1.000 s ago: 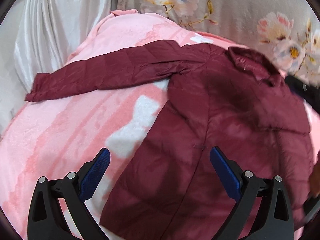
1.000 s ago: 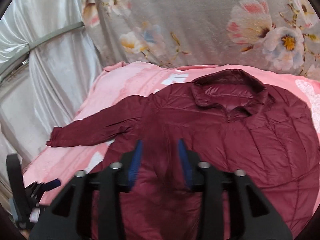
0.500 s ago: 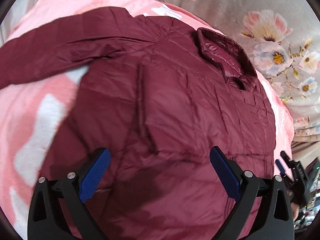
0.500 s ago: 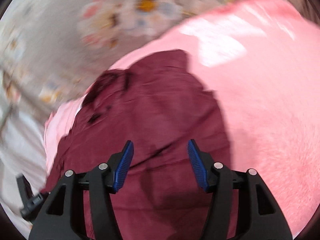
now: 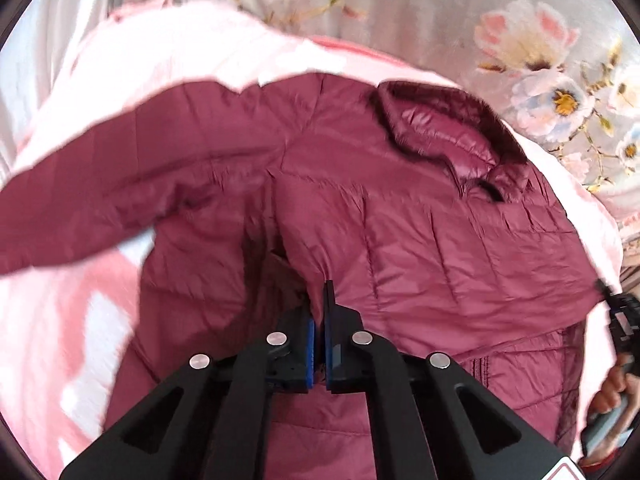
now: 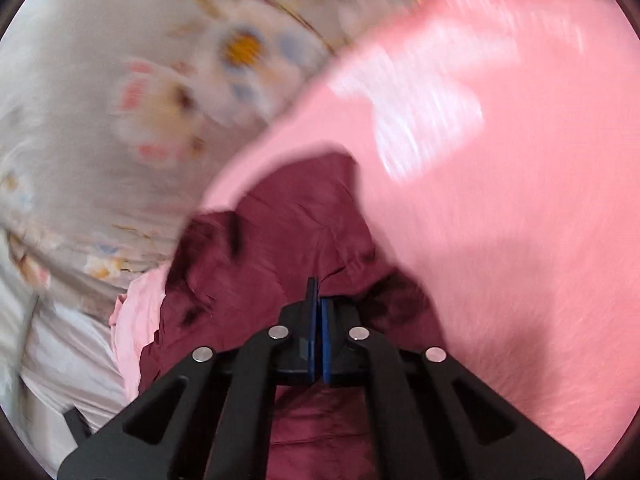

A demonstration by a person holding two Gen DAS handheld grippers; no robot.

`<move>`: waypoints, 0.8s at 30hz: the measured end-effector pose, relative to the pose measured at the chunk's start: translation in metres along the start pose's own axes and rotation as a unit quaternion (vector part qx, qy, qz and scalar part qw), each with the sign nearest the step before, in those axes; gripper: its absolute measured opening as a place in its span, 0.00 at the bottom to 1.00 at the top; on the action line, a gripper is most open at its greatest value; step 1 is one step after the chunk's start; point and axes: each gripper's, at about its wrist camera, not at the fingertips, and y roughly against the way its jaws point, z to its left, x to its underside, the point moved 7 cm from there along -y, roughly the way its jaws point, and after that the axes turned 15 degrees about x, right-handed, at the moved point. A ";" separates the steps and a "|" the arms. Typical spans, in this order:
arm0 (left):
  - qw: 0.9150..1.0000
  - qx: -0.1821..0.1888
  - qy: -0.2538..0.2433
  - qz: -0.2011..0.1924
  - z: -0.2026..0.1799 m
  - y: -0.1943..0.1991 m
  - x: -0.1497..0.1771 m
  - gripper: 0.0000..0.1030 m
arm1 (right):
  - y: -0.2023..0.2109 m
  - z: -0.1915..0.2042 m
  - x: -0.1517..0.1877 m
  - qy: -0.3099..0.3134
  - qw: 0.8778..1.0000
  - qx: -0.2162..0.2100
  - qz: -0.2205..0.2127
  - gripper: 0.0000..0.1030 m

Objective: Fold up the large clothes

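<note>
The maroon jacket [image 5: 420, 240] is quilted cloth with a faint sheen, glossier inside its collar [image 5: 440, 136]. It lies on a soft, fuzzy, matt pink blanket [image 6: 520, 220]. Beyond it hangs matt floral cloth [image 5: 540, 60]. Both sets of fingers [image 5: 332, 320] are matt black plastic with blue pads and shiny metal rivets [image 5: 276, 338].

Count: one maroon jacket [image 5: 420, 240], with one sleeve [image 5: 120, 184] and one collar [image 5: 448, 128] showing; one pink blanket [image 6: 500, 220] under it; one floral cloth [image 5: 440, 20] behind. Two grippers, left [image 5: 319, 320] and right [image 6: 318, 320], each with two blue-padded fingers pressed together on jacket fabric. One hand [image 5: 616, 392] at the left view's right edge.
</note>
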 end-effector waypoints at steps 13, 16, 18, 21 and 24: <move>0.999 -0.030 -0.035 0.013 0.013 -0.027 0.028 0.11 | -0.034 -0.014 0.041 0.119 0.980 0.156 0.029 0.04; 0.999 -0.034 -0.039 0.013 0.016 -0.009 0.024 0.25 | -0.004 -0.009 0.032 0.119 0.979 0.165 0.001 0.05; 0.997 -0.051 -0.052 -0.014 0.015 0.013 0.013 0.30 | 0.014 0.006 0.026 0.134 0.978 0.161 -0.022 0.05; 0.997 -0.041 -0.054 -0.045 -0.003 0.031 -0.009 0.39 | 0.028 0.057 0.027 0.177 0.976 0.123 -0.041 0.05; 0.997 -0.016 -0.058 -0.044 -0.031 0.019 -0.018 0.51 | 0.016 0.103 0.050 0.219 0.971 0.095 -0.029 0.11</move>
